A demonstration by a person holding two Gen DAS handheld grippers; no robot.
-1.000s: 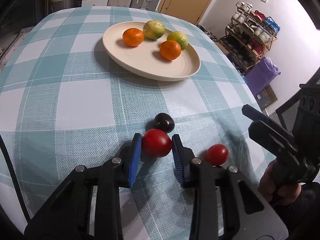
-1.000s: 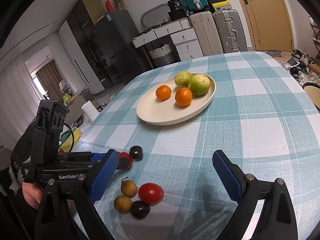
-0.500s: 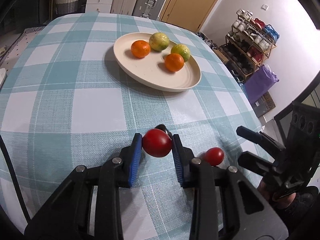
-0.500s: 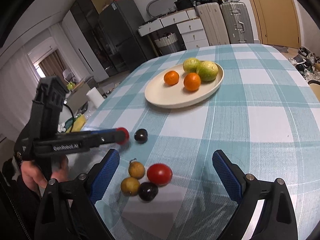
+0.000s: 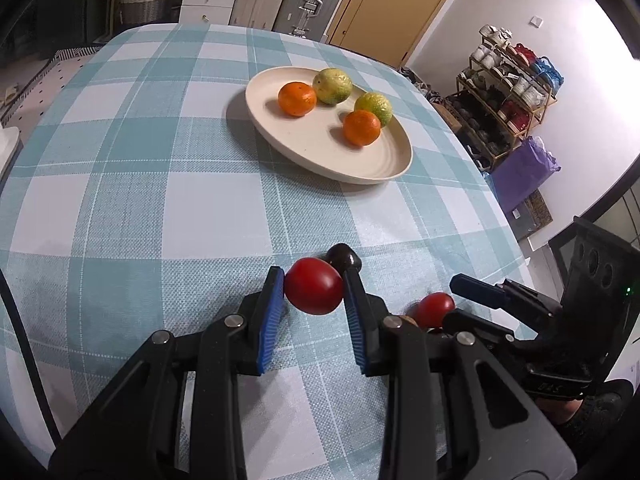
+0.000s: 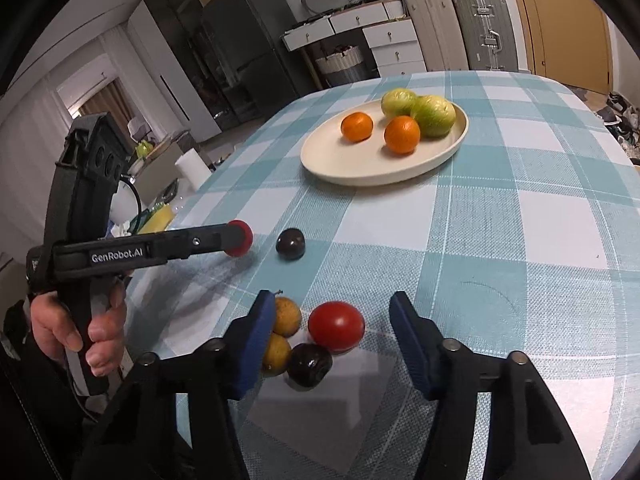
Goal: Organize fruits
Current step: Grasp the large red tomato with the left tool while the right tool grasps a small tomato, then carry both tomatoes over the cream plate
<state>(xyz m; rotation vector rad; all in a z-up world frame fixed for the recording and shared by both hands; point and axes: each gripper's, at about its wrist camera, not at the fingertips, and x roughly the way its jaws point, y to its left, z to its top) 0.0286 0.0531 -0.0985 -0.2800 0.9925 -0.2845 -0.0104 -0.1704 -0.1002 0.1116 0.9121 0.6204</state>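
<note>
My left gripper [image 5: 314, 294] is shut on a red tomato [image 5: 314, 291], held just above the checked tablecloth; in the right wrist view that tomato [image 6: 240, 238] shows at its fingertips. My right gripper [image 6: 334, 320] is low over a cluster of fruit, and its jaws are closing. A second red tomato [image 6: 336, 326] lies between its pads, with gaps on both sides. Two yellow-brown fruits [image 6: 286, 316] touch the left pad, and a dark plum [image 6: 310, 364] lies beside them. Another dark plum [image 6: 291, 244] lies alone. A cream plate [image 6: 360, 168] farther back holds two oranges and two green fruits.
The table's right edge runs close to the cluster, with a shoe rack [image 5: 508, 92] and a purple bag [image 5: 524, 168] beyond it. A person's hand [image 6: 80, 328] holds the left gripper. Bare cloth [image 5: 160, 200] lies between the plate [image 5: 384, 168] and the grippers.
The left gripper has lifted its tomato off the cloth, away from the dark plum. The right gripper sank toward the cluster and its jaws narrowed around the second tomato.
</note>
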